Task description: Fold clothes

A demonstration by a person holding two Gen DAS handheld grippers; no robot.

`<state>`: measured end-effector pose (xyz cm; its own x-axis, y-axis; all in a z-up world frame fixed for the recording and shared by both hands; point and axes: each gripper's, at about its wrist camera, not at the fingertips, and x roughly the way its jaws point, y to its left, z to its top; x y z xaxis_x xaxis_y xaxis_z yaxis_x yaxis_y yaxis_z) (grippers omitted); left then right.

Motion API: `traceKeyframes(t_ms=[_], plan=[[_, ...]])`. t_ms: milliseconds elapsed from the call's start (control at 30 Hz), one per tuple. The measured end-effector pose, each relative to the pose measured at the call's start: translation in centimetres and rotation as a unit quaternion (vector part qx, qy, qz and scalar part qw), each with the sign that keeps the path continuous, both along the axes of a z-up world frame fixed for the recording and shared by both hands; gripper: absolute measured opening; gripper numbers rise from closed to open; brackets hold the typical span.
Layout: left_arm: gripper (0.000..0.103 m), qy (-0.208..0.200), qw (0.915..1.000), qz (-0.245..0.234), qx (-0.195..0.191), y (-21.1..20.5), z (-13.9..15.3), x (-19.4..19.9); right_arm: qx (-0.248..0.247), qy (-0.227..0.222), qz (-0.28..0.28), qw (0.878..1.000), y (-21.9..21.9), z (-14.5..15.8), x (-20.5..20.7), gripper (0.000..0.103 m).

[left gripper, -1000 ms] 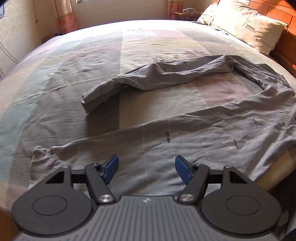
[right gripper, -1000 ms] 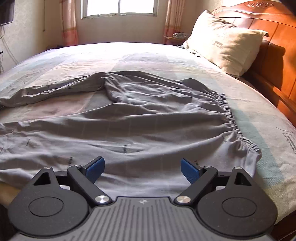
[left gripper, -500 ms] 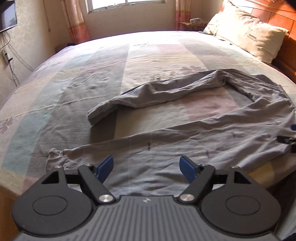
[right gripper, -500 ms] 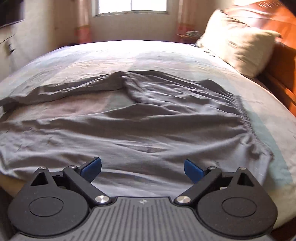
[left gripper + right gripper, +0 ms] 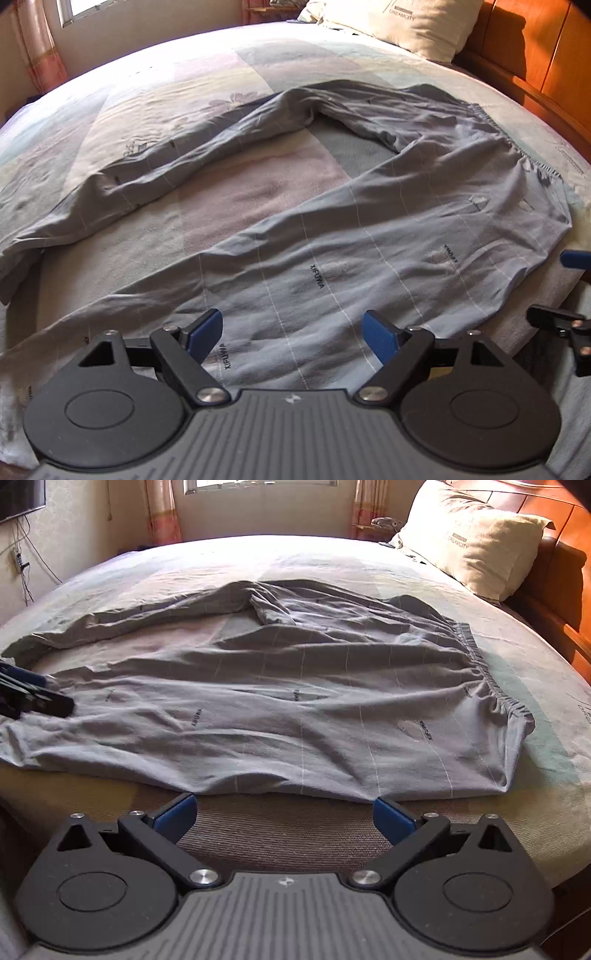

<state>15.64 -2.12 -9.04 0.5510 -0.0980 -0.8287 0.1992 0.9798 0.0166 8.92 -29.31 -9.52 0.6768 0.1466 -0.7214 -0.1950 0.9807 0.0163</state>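
Left gripper [image 5: 291,332] hovering wide-jawed over grey trousers [image 5: 369,240]; right gripper [image 5: 284,814] also gaping, its view alone showing bare mattress edge [image 5: 280,830]

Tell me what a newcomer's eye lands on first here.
The grey trousers spread across the bed, legs splayed apart, elastic waistband toward the wooden headboard. Then the cream pillow leaning against that headboard, and both open grippers, left gripper and right gripper, at the near edge.
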Motion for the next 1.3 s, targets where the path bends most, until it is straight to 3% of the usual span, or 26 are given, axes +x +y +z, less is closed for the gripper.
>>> traceKeyframes(t_ms=[133, 300, 500, 567, 633, 767, 833, 933, 1067, 1133, 1233, 1300], plan=[[0.083, 0.020, 0.9983, 0.029, -0.047, 1.6, -0.8, 1.3, 0.008, -0.009, 0.031, 0.999, 2.1, 1.9, 0.4, 0.103], [0.085, 0.004, 0.9965, 0.017, -0.082, 2.4, 2.4, 2.1, -0.001, -0.002, 0.092, 0.996, 7.8, 1.8, 3.2, 0.103], [0.086, 0.021, 0.9966, 0.024, -0.076, 2.5, 1.7, 3.7, -0.041, 0.007, 0.141, 0.989, 13.9, -0.7, 6.0, 0.103], [0.085, 0.026, 0.9964, 0.035, -0.072, 2.7, 1.1, 4.1, -0.054, 0.023, 0.130, 0.990, 13.2, -1.8, 6.0, 0.103], [0.087, 0.032, 0.9961, 0.046, -0.068, 2.8, 0.4, 4.5, -0.025, 0.028, 0.109, 0.993, 10.3, -2.4, 5.4, 0.103], [0.087, 0.042, 0.9951, 0.065, -0.061, 3.1, -0.7, 5.3, -0.023, 0.028, 0.075, 0.997, 6.1, -2.3, 3.7, 0.103], [0.087, 0.034, 0.9960, 0.043, -0.070, 1.8, 0.2, 5.2, -0.014, 0.029, 0.066, 0.997, 4.9, -1.6, 3.2, 0.103], [0.087, 0.031, 0.9954, 0.003, -0.091, -0.6, 1.1, 5.5, 0.022, -0.008, 0.068, 0.997, 3.5, 0.0, 2.9, 0.103], [0.087, 0.042, 0.9875, -0.064, -0.138, -4.6, 1.1, 6.6, 0.023, -0.031, 0.049, 0.998, 2.0, 0.4, 5.3, 0.103], [0.087, 0.057, 0.9820, -0.071, -0.165, -5.8, 0.0, 7.4, 0.028, -0.027, 0.036, 0.999, 0.7, -0.1, 6.5, 0.103], [0.087, 0.041, 0.9821, -0.028, -0.182, -5.4, -1.0, 8.1, 0.025, -0.014, 0.002, 1.000, -2.2, -1.0, 7.3, 0.103], [0.086, 0.021, 0.9896, 0.021, -0.140, -4.8, -0.7, 8.4, 0.018, 0.001, -0.044, 0.999, -5.1, -1.7, 7.3, 0.103]])
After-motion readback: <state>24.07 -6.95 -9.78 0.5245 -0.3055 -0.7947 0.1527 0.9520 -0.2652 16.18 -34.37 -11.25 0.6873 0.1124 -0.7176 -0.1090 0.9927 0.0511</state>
